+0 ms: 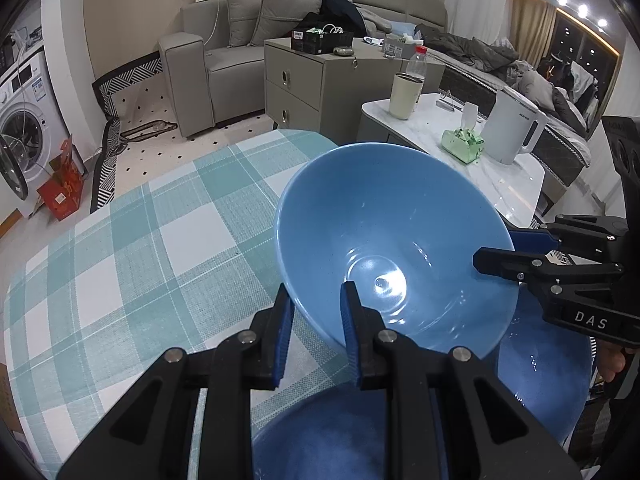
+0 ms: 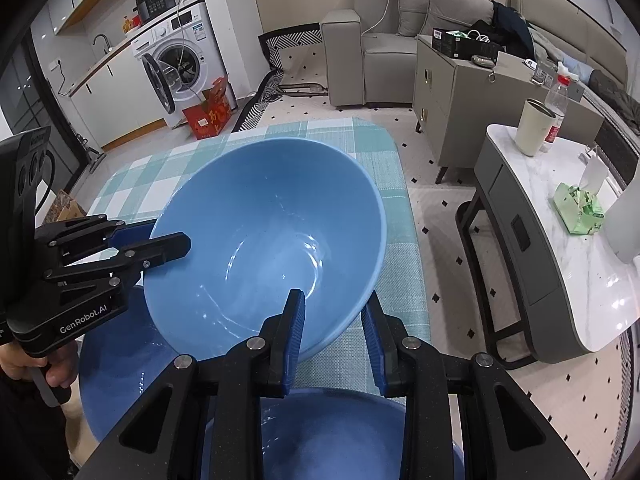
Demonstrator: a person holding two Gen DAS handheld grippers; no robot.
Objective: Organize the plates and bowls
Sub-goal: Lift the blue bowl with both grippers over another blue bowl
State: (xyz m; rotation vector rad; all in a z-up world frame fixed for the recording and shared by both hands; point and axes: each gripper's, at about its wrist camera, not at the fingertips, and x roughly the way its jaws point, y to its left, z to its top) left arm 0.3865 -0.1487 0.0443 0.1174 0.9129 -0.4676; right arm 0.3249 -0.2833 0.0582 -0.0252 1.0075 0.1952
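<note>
A light blue bowl [image 1: 392,240] is held tilted above the checked tablecloth by both grippers; it also shows in the right wrist view [image 2: 272,232]. My left gripper [image 1: 316,312] is shut on the bowl's near rim and shows from the side in the right wrist view [image 2: 168,248]. My right gripper [image 2: 334,316] is shut on the opposite rim and shows in the left wrist view [image 1: 496,256]. A blue plate [image 1: 544,384] lies under the bowl, also visible in the right wrist view [image 2: 120,364]. A second darker blue bowl [image 1: 332,440] sits close below my fingers, seen too in the right wrist view [image 2: 332,432].
The table has a teal and white checked cloth [image 1: 140,260]. A marble side table [image 2: 560,248] carries a kettle [image 1: 516,124], a tissue pack [image 1: 464,144], a cup [image 1: 404,96] and a bottle. A cabinet, sofa and washing machine [image 2: 180,60] stand beyond.
</note>
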